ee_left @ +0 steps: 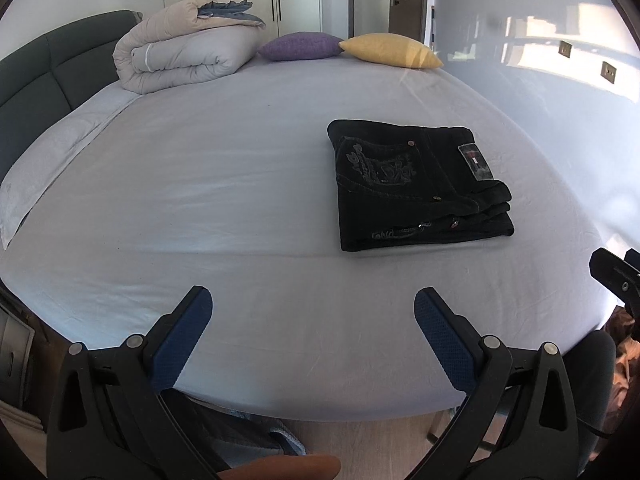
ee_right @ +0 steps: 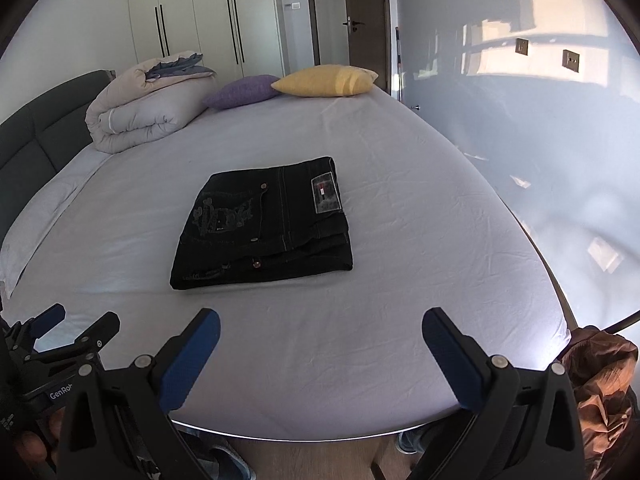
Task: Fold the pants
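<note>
Both grippers gape near the bed (ee_right: pixel 400 208) edge, folded pants (ee_right: pixel 264 224) apart.

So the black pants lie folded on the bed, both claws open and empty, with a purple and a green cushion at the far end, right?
Not quite. The second cushion is yellow, not green; the right wrist view shows it beside the purple cushion. The rest holds: the black pants lie folded on the bed, and the left claw and right claw are open and empty.
</note>
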